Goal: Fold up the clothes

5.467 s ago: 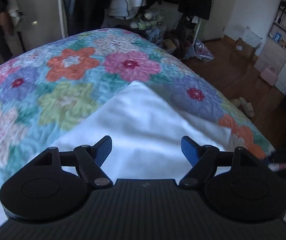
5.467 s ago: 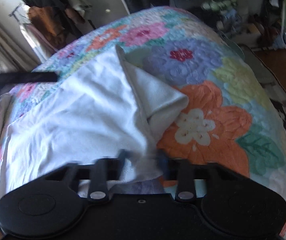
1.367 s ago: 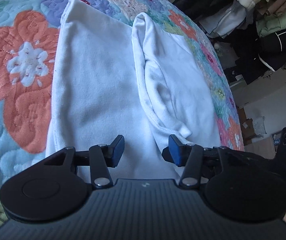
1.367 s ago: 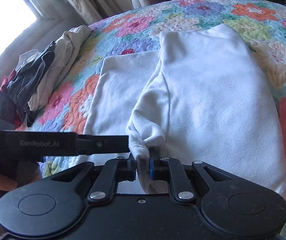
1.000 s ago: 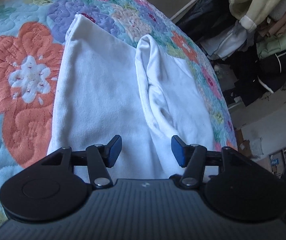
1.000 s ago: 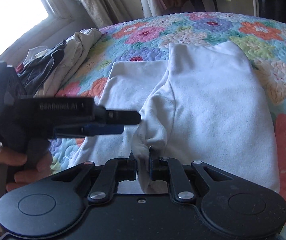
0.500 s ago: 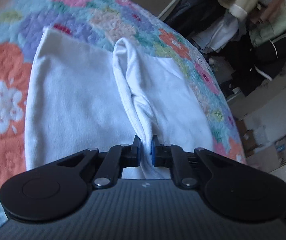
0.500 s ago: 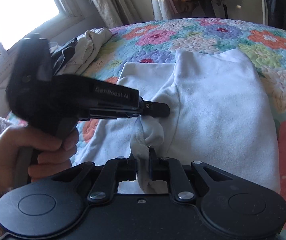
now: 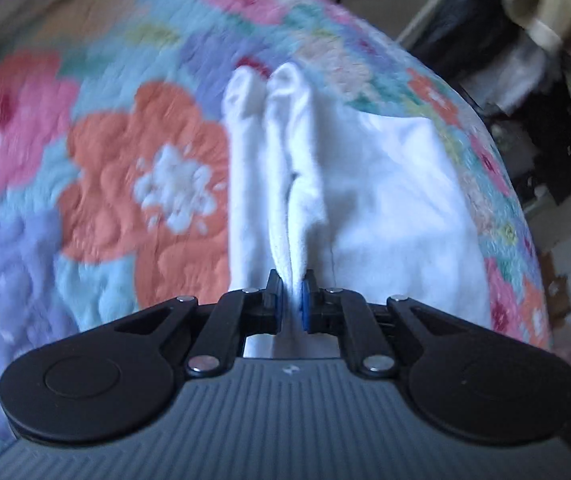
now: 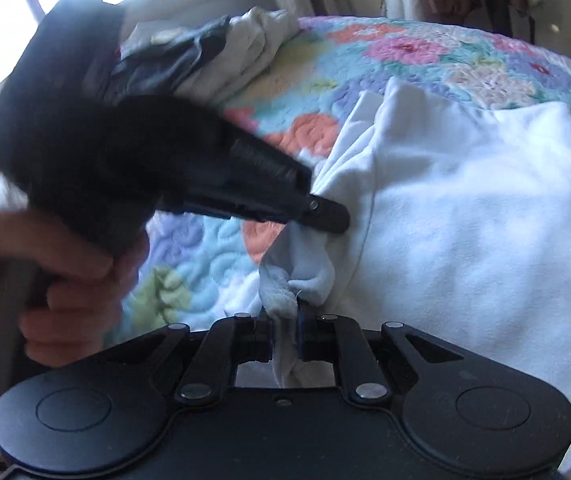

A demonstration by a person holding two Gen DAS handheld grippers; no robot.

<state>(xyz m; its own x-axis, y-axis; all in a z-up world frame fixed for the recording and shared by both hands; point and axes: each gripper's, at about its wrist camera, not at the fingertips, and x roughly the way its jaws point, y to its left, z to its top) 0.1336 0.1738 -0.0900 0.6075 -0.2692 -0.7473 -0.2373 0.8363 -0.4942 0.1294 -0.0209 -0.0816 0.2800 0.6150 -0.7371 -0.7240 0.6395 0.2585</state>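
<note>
The white garment [image 10: 465, 240] lay on the bed's flowered quilt [image 9: 145, 184], part-folded: in the right wrist view its broad body spread flat ahead and to the right of the right tongs [image 10: 285, 334], one side already doubled over in a soft ridge. Both tongs were pressed together on cloth. The left tongs [image 9: 290, 300] had just been closing, and they pinched a standing pleat of the garment that ran straight ahead in two narrow, rounded folds. The right tongs gripped a bunched, thicker wad — apparently a hem or cuff — just under the tip of the left tool, which a hand [image 10: 57, 276] held from the left. Judged from this, the fold was under way, not finished: the lifted edge had yet to be carried across and laid flat, and further folds probably remained. The fabric looked matte, fleecy and limp, sagging between the grips — the quilt beneath was stitched in puffy swirls. A heap of other clothes [image 10: 213, 56] waited far ahead and left.
</note>
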